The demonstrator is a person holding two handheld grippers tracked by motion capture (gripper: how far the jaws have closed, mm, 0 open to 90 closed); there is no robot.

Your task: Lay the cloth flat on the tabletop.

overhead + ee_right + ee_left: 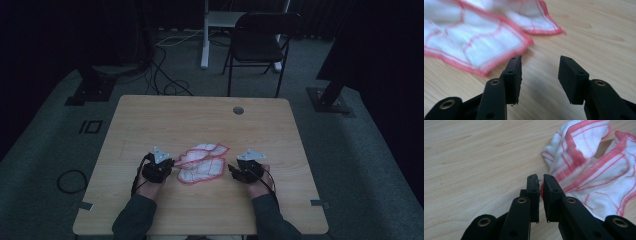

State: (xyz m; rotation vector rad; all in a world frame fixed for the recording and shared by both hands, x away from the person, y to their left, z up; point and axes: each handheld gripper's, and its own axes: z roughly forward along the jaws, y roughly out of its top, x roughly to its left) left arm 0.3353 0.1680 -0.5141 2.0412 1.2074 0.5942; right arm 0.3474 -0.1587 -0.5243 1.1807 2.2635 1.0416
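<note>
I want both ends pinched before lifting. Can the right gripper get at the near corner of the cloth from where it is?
Probably yes. The right gripper stands open beside the cloth, whose red-hemmed corner lies flat on bare table just off its left jaw, nothing between.

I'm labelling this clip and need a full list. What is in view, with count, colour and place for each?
cloth: one, white with red stripes and red edging, crumpled on the table between the two grippers
table: one, light wood, middle of the high view
round hole in the table: one, grey, near the far edge
folding chair: one, black, on the floor beyond the table
white stand: one, left of the chair
cables: several, dark, on the grey carpet beyond the table
left gripper: one, black, jaws nearly together at the cloth's edge, a bit of cloth between them
right gripper: one, black, jaws apart with nothing between them, just beside the cloth
forearms: two, dark sleeves, at the near edge
</note>
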